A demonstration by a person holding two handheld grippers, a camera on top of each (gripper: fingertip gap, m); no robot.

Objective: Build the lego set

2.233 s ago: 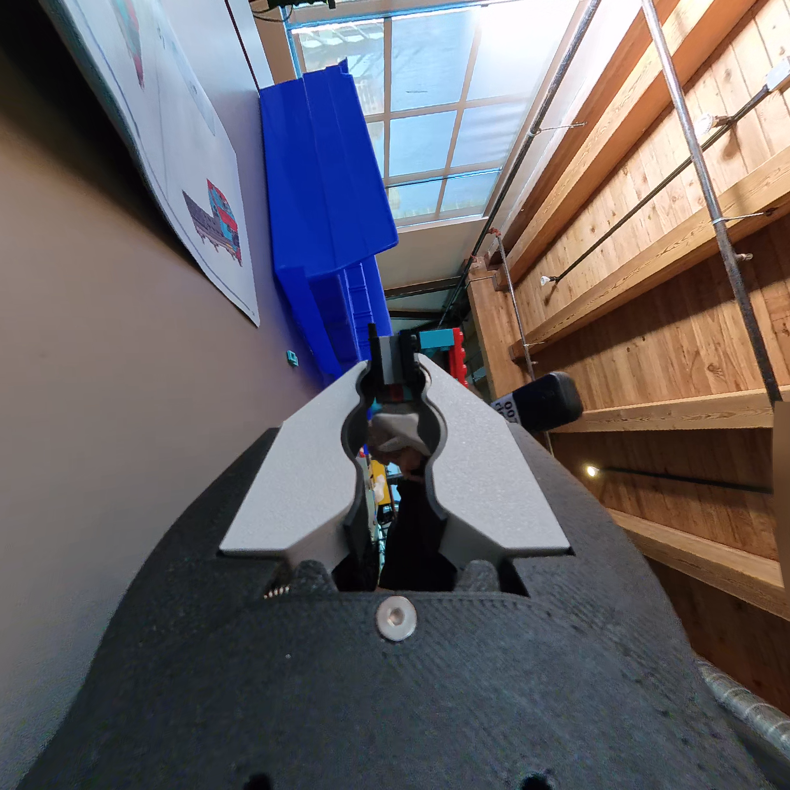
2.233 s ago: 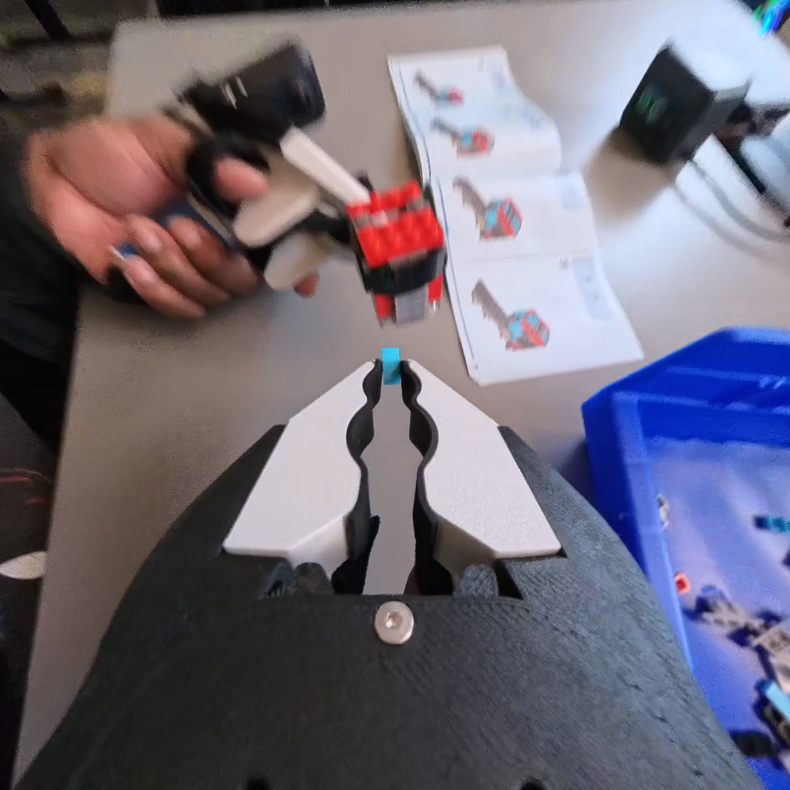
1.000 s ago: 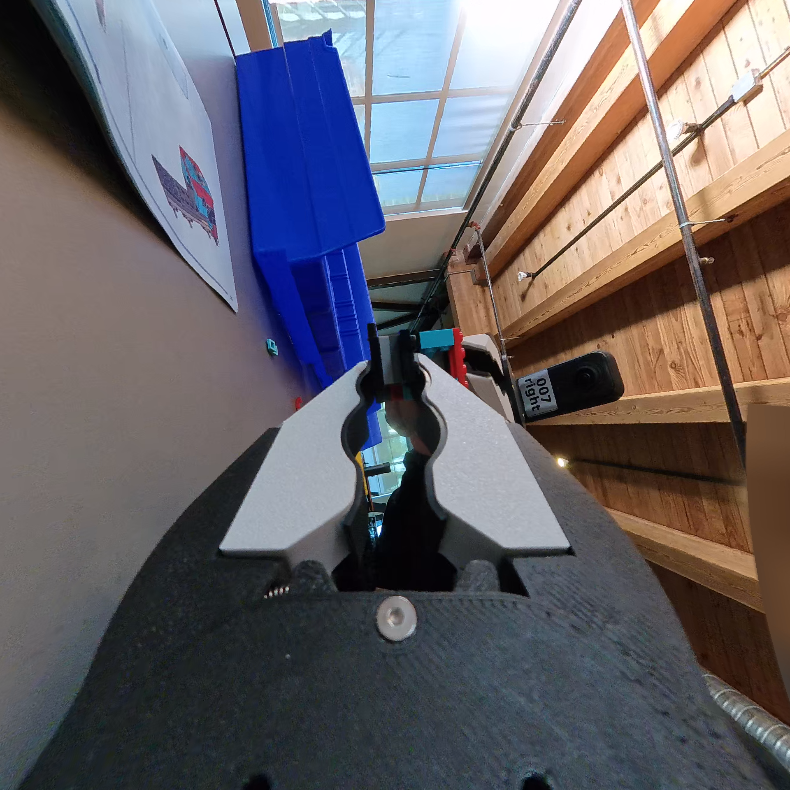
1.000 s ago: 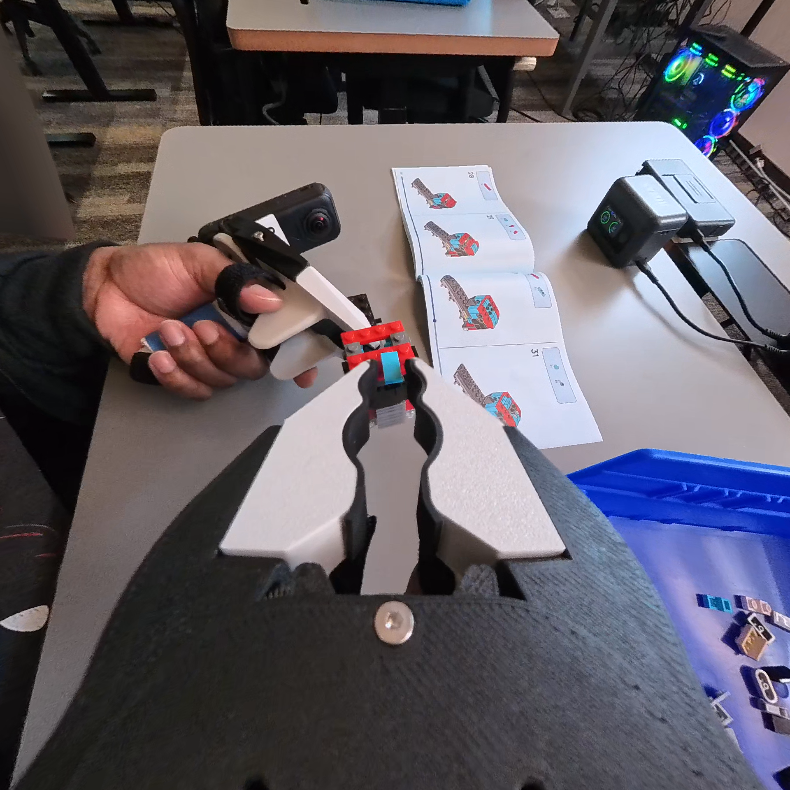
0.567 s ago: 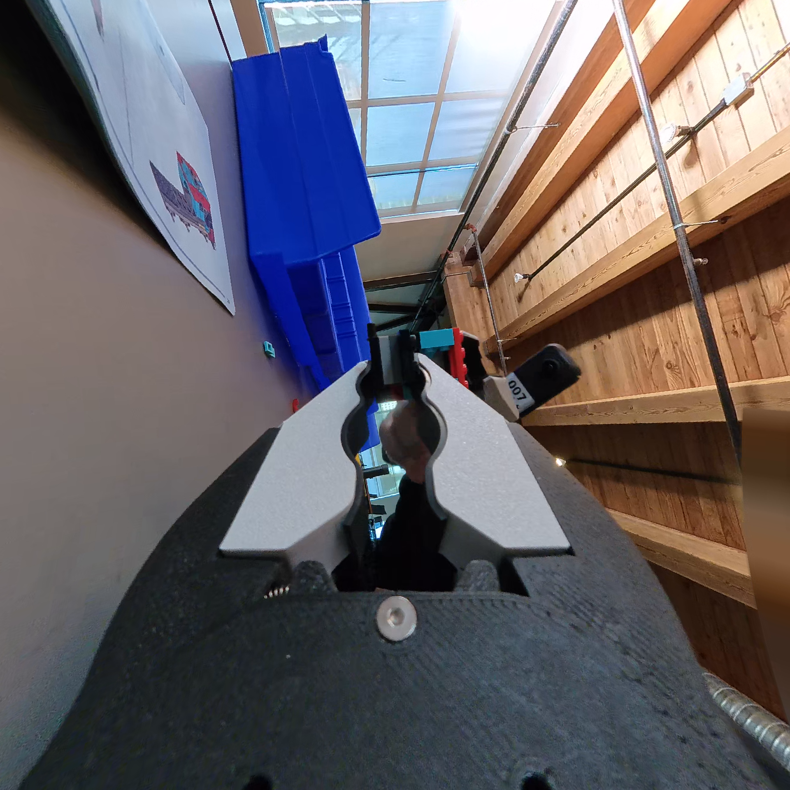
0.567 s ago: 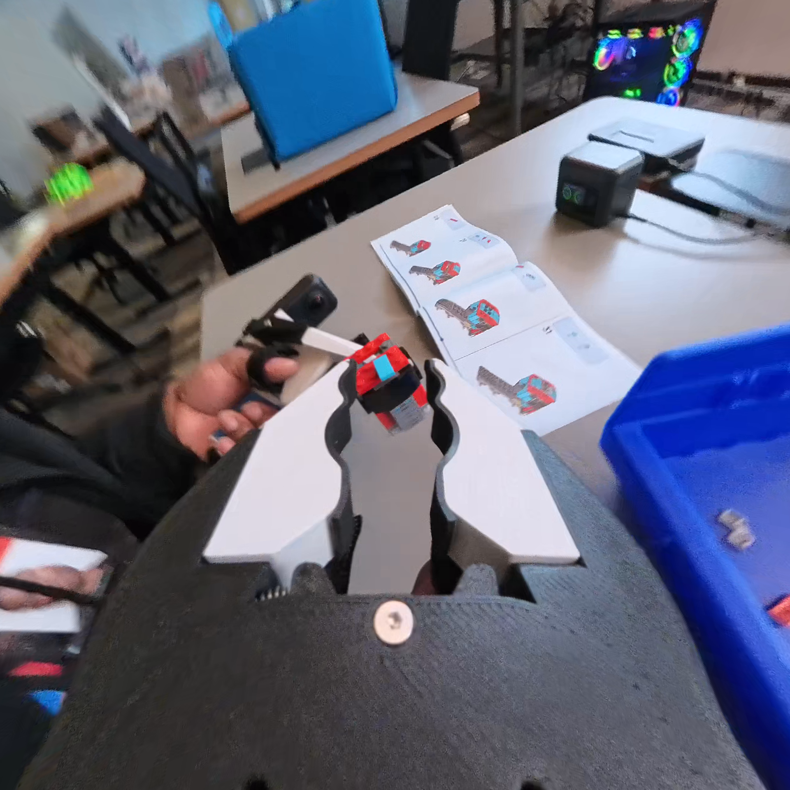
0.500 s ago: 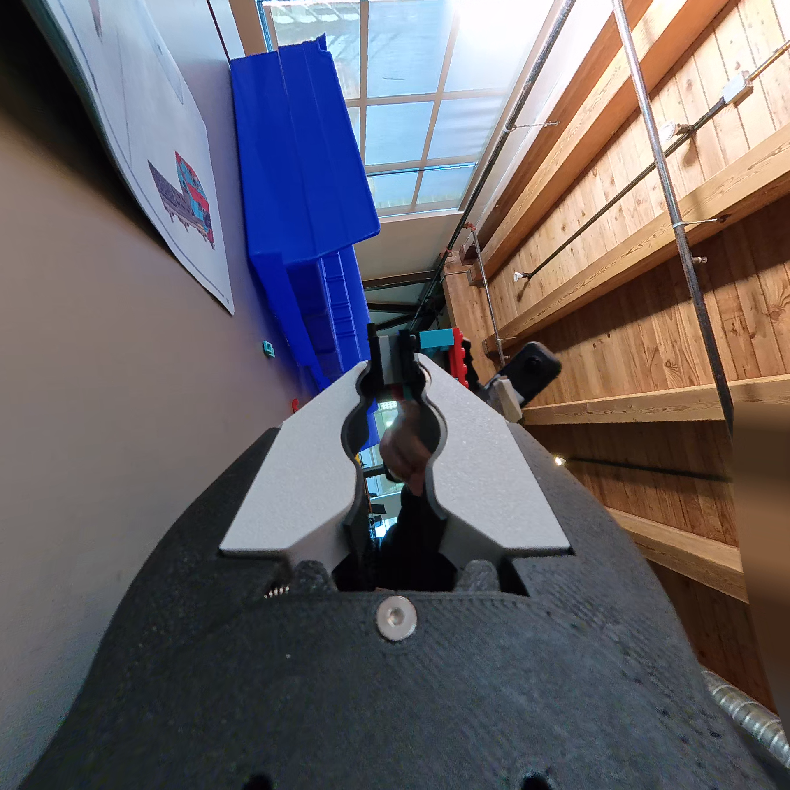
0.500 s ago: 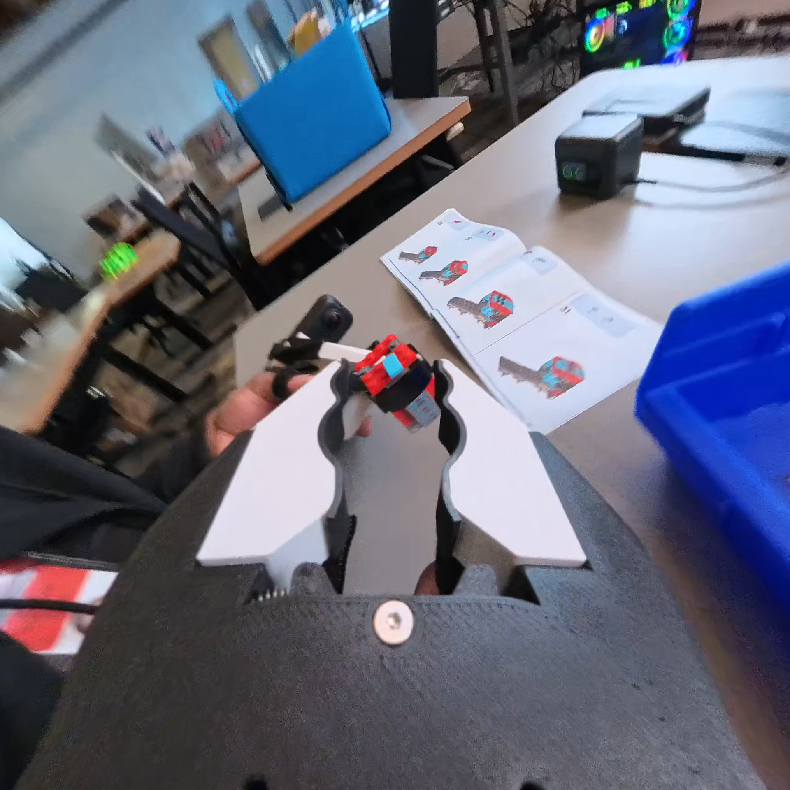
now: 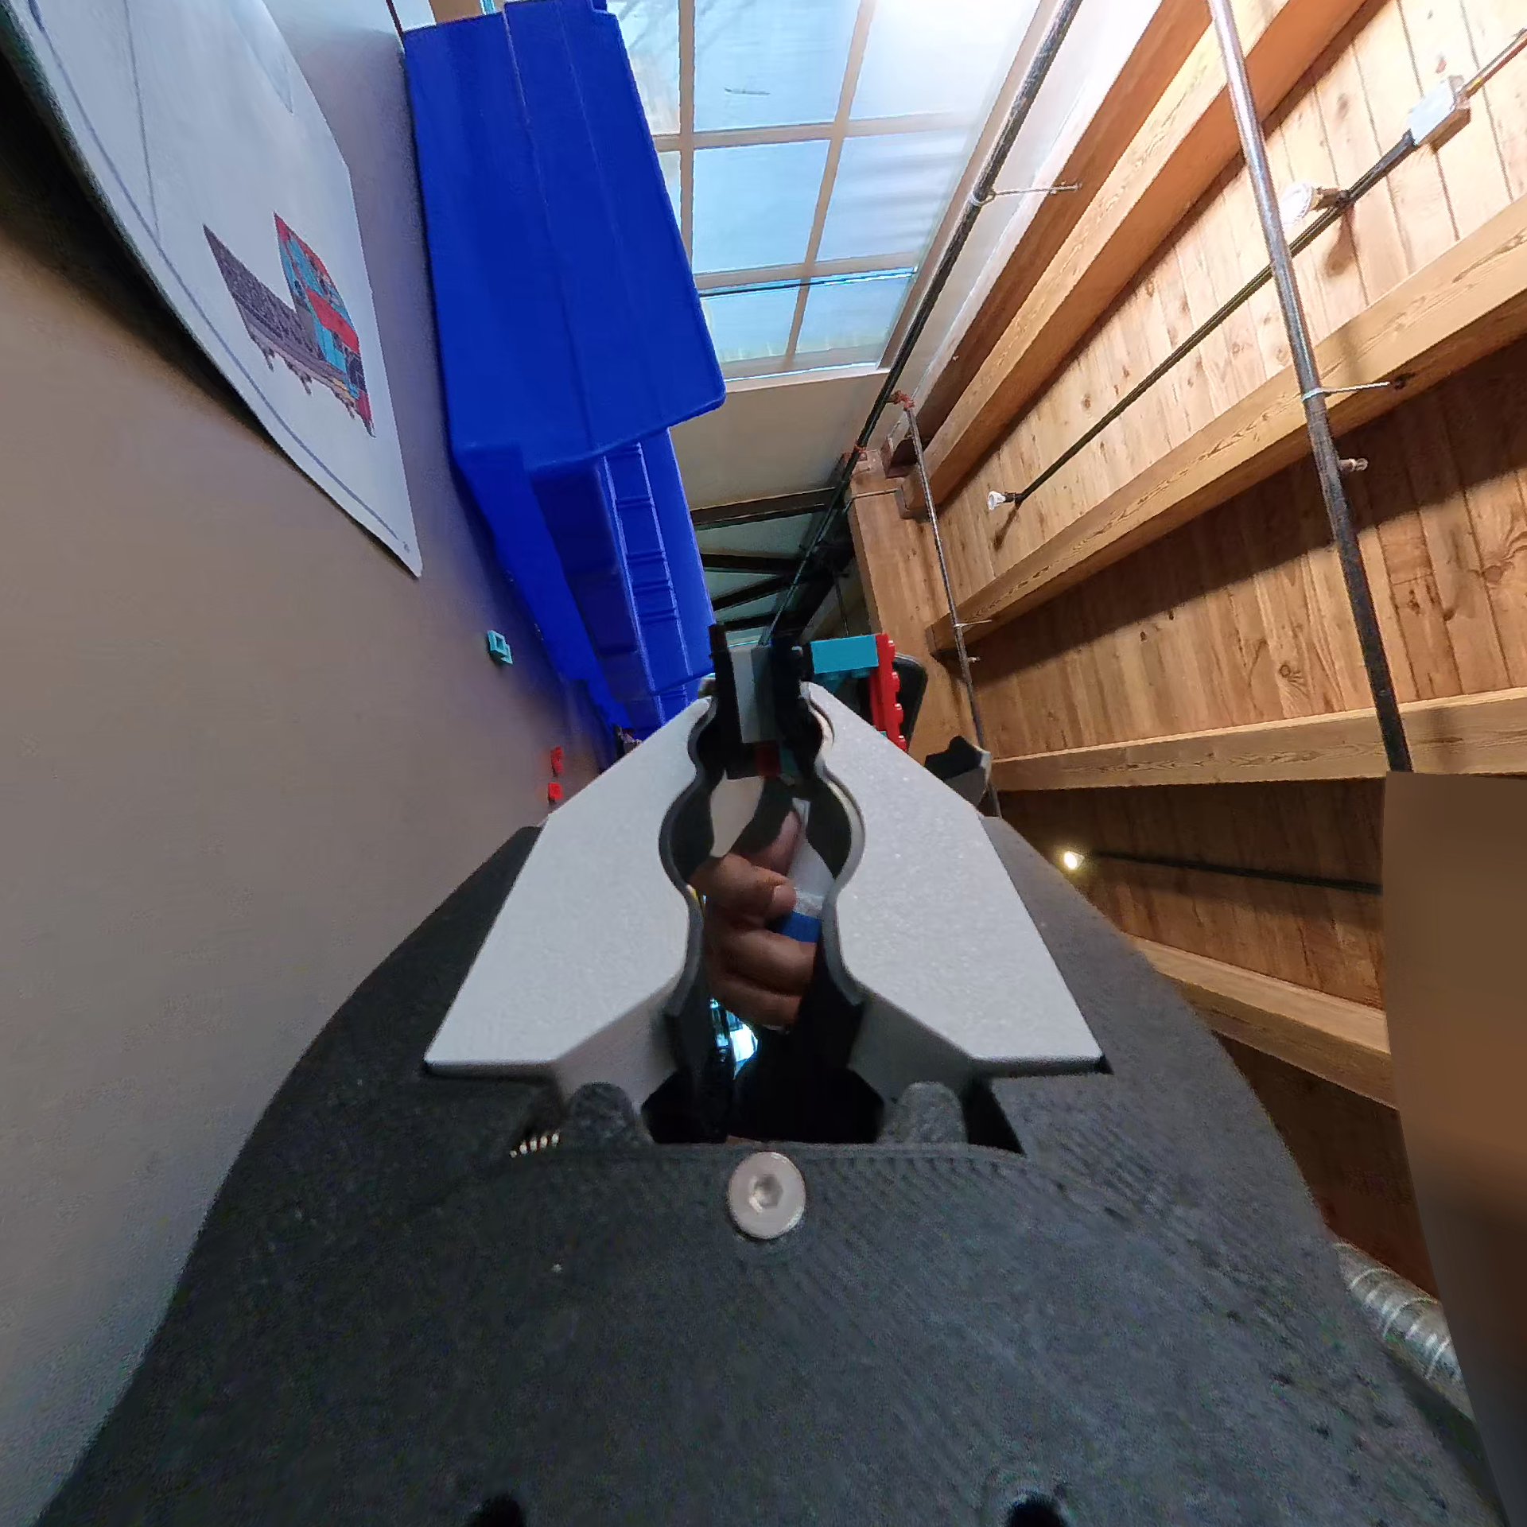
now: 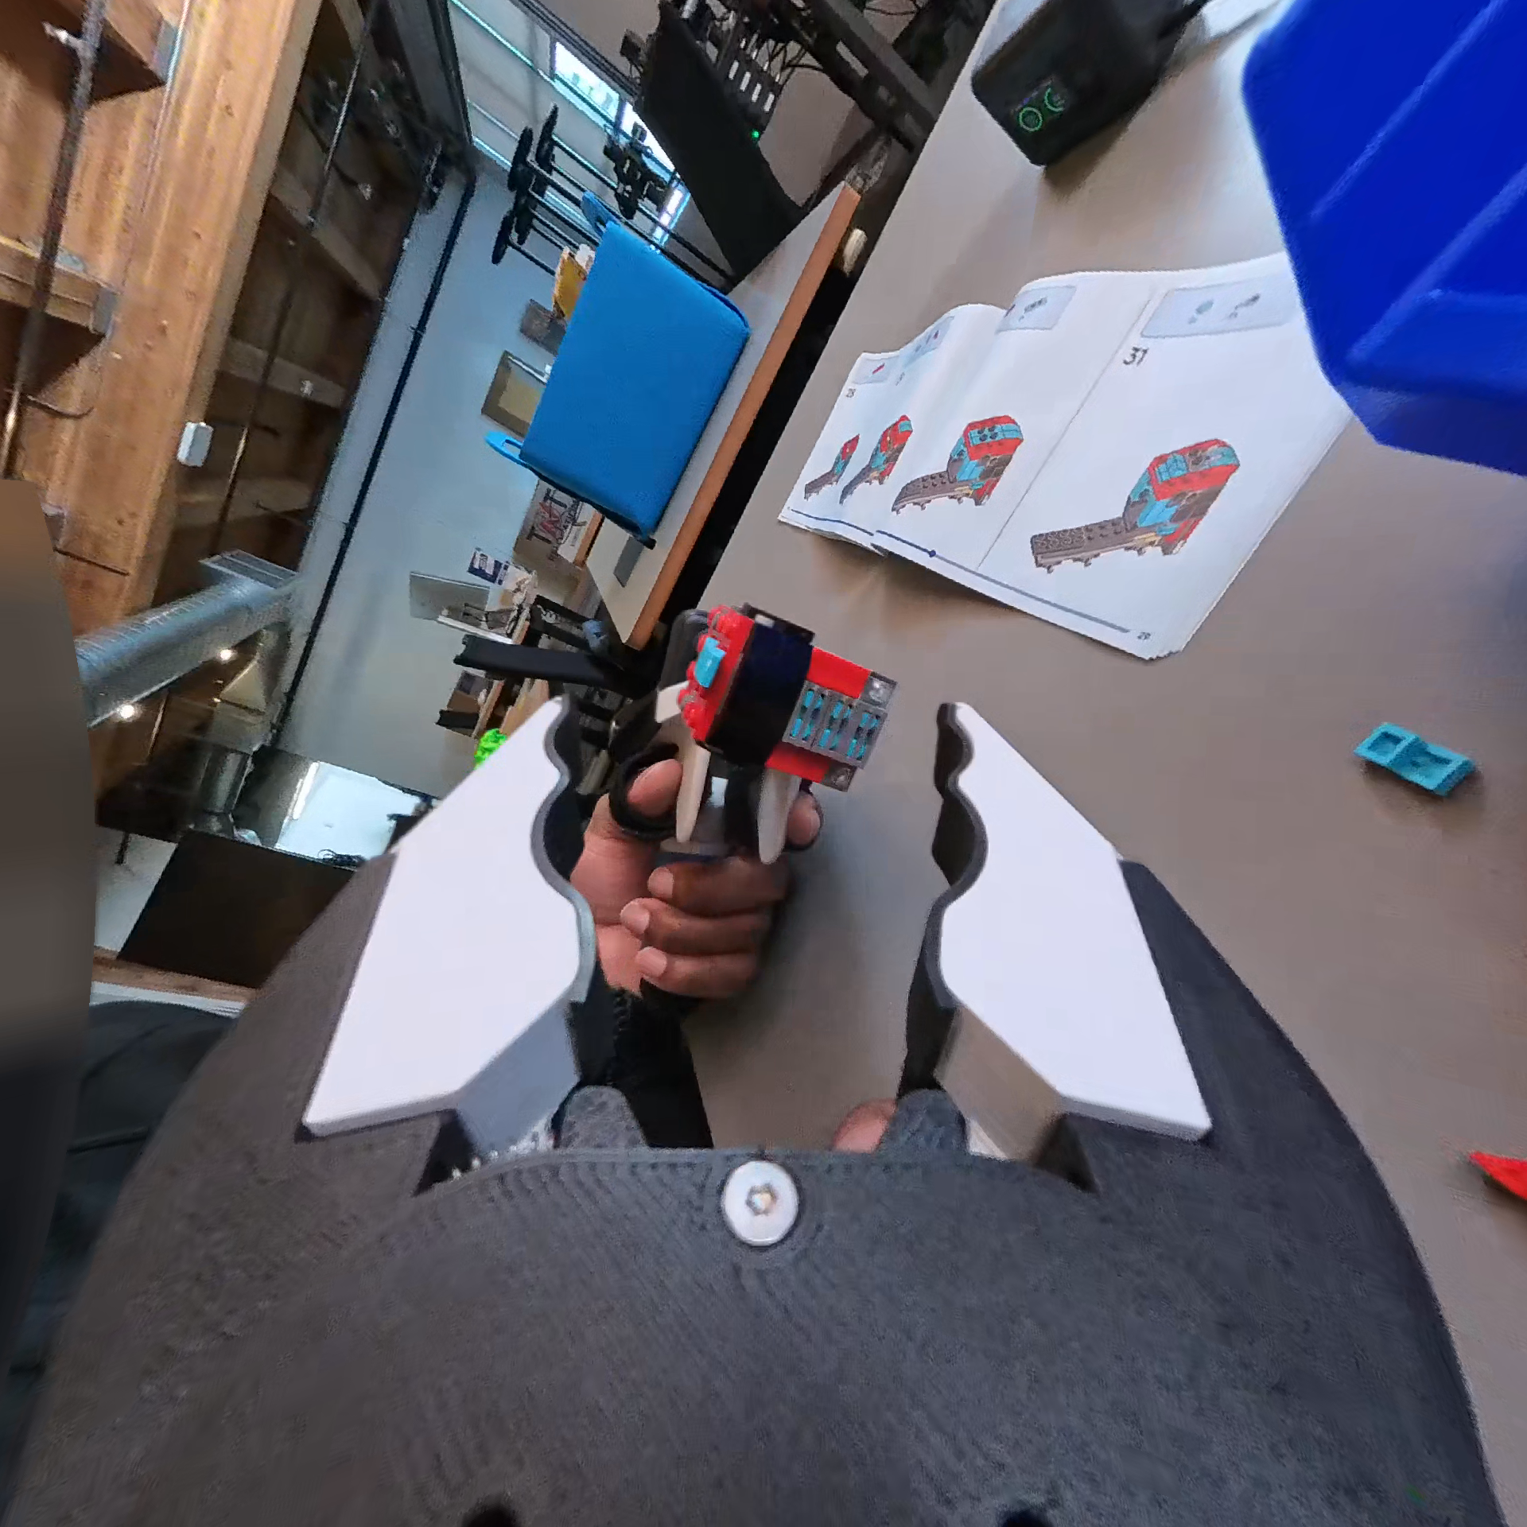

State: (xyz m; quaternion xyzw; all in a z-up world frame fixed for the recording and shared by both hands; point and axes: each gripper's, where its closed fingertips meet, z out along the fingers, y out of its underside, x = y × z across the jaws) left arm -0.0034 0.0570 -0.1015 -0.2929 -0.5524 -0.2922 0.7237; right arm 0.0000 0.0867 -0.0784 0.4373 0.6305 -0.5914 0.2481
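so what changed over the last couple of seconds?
The right gripper let go of the small teal brick, now seated on the red, black and teal lego model, opened wide and backed off. The left gripper stays shut on the model, above the grey table.

Lego model [image 10: 781, 706], apparently gripper-held

Both handheld grippers share one build: a rough black textured body filling the lower frame, a silver hex screw at its centre, and two pale grey angular fingers with dark wavy inner edges. Left gripper [image 9: 760, 711]; right gripper [image 10: 756, 719]. A small coiled spring shows at the left gripper's lower left finger base. The person's hand [image 10: 694, 901] emerges from a dark sleeve.
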